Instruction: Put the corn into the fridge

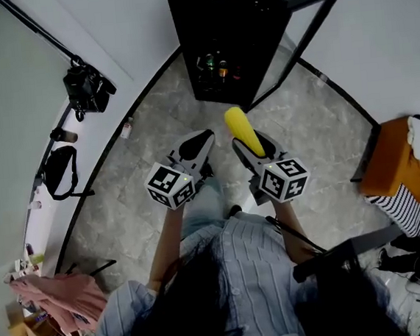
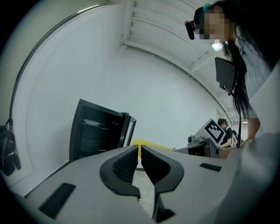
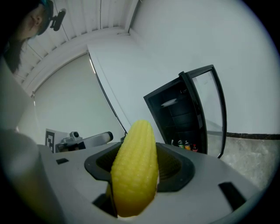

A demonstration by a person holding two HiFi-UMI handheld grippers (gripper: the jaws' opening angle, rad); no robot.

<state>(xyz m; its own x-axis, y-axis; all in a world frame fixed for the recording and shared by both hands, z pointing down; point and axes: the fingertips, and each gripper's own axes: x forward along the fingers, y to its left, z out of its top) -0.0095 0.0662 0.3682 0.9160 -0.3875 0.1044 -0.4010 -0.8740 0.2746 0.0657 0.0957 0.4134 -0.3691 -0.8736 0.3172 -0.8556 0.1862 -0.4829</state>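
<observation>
corn (image 3: pixel 135 166) clamped in the right gripper (image 1: pixel 250 143), left gripper (image 1: pixel 197 144) closed and empty, open fridge (image 1: pixel 227 36) at top centre not yet reached

**Right gripper view.** Your right tongs (image 3: pixel 141 162) are closed on a yellow corn cob (image 3: pixel 134 173). It sits between the dark ribbed pads (image 3: pixel 170 166), with its rounded tip pointing forward and up. Beyond it, to the right, stands a black fridge (image 3: pixel 173 116) with its glass door (image 3: pixel 215 109) swung open to the right. Shelves show inside, with small bottles (image 3: pixel 185 145) on the lowest level. A grey stone floor (image 3: pixel 253 153) lies at far right.
</observation>
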